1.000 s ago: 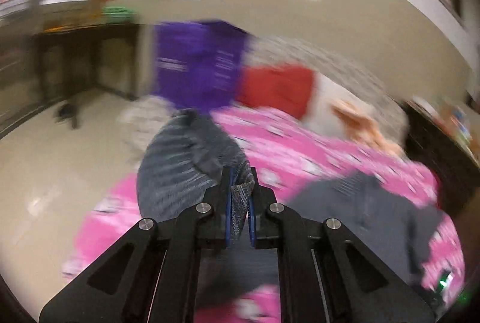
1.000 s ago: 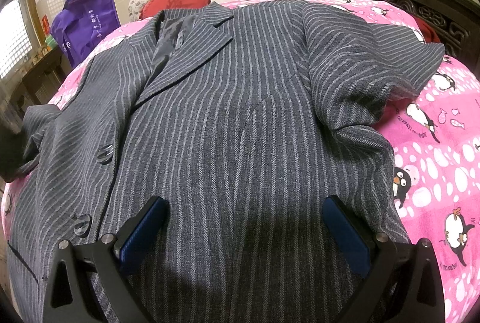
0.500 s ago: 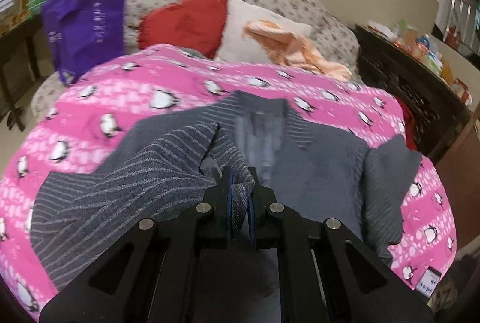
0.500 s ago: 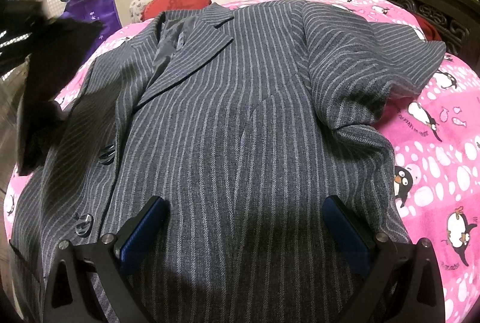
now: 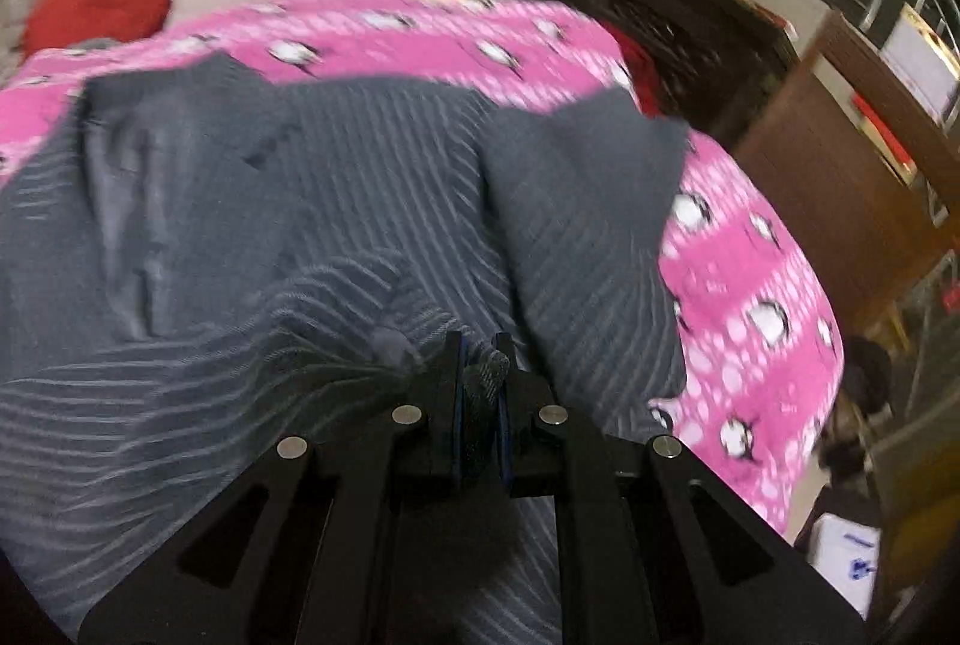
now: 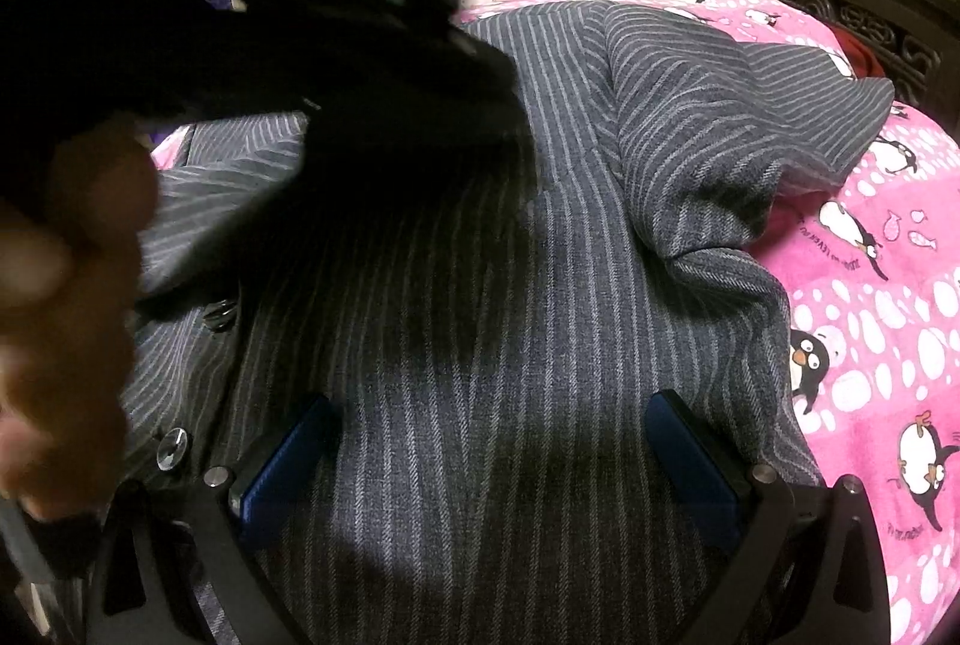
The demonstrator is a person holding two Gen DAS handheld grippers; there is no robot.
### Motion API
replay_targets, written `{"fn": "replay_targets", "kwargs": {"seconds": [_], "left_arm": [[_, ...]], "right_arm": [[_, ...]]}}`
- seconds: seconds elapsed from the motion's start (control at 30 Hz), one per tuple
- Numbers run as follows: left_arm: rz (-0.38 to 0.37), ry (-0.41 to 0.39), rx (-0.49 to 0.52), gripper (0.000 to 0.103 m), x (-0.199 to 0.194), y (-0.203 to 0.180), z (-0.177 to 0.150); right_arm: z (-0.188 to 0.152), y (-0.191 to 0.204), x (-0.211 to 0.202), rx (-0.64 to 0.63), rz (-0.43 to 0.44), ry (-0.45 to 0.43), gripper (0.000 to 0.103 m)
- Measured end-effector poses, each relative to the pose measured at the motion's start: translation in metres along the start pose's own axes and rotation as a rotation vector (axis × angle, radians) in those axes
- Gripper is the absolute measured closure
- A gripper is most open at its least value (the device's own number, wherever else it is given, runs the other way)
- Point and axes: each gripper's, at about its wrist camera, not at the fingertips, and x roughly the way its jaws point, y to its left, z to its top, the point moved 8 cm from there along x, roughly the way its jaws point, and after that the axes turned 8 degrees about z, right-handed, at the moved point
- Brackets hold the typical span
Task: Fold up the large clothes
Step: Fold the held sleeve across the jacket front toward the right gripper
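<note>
Pinstriped grey jacket (image 6: 600,237) lies flat; left gripper (image 5: 480,387) pinches its fabric, right gripper (image 6: 489,459) gapes.

Left tool (image 5: 480,375) pinched tight on cloth; right tool (image 6: 486,459) spread wide, pointing downward.

A grey pinstriped wool jacket (image 6: 540,285) lay spread on the pink penguin-print bedspread (image 6: 888,321), its folded sleeve (image 6: 720,135) on the right. Behind it, pillows sat at the bed's head, with a dark carved wooden cabinet (image 5: 660,27) to the right. The left hand-held gripper (image 5: 480,381) hung above the jacket's left half; the right hand-held gripper (image 6: 486,459) was over its hem.
</note>
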Motion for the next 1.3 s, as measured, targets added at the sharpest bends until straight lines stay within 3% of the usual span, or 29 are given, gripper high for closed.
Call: {"fn": "replay_targets", "kwargs": {"seconds": [0.17,0.27,0.53,0.6,0.67,0.73,0.8,0.83,0.9,1.0,1.07,1.17,1.23,1.3], "left_arm": [[-0.156,0.070,0.018,0.093,-0.004,-0.008,-0.005],[-0.213,0.057,-0.004,0.092,-0.029,-0.005,-0.004],[-0.194,-0.025,-0.029,0.059,-0.109,0.053,-0.043],[-0.137,-0.036,-0.069,0.059,-0.119,0.079,-0.060],[-0.032,-0.078,-0.101,0.059,-0.129,0.103,-0.074],[0.122,-0.118,-0.121,0.059,-0.138,0.129,-0.092],[0.267,-0.191,-0.172,0.059,-0.151,0.159,-0.107],[0.289,-0.212,-0.193,0.059,-0.154,0.167,-0.110],[0.406,-0.248,-0.271,0.059,-0.160,0.193,-0.115],[0.405,-0.256,-0.353,0.059,-0.163,0.211,-0.119],[0.384,-0.234,-0.365,0.059,-0.158,0.213,-0.123],[0.390,-0.203,-0.332,0.059,-0.141,0.209,-0.132],[0.378,-0.162,-0.357,0.059,-0.128,0.212,-0.142],[0.373,-0.148,-0.394,0.059,-0.115,0.215,-0.149]], "right_arm": [[-0.001,0.001,-0.001,-0.003,0.000,0.000,0.000],[-0.001,0.003,0.000,-0.006,-0.007,0.004,0.000],[-0.001,0.008,0.001,-0.001,-0.015,0.018,0.000],[-0.004,0.009,-0.004,0.005,-0.008,0.057,0.000],[-0.004,0.008,-0.016,0.017,0.031,0.075,0.001],[0.004,0.007,-0.046,0.045,0.092,0.000,0.001],[0.018,0.006,-0.064,0.044,0.099,-0.073,0.002],[0.030,0.012,-0.066,0.030,0.135,-0.082,0.008],[0.050,0.032,-0.055,-0.003,0.236,-0.041,0.022],[0.065,0.039,-0.030,0.047,0.308,0.054,0.024],[0.067,0.025,-0.029,0.110,0.309,0.022,0.024],[0.049,0.002,-0.020,0.229,0.415,0.048,0.024],[0.034,-0.003,-0.004,0.276,0.468,0.109,0.023],[0.033,-0.001,0.006,0.288,0.519,0.102,0.023]]}}
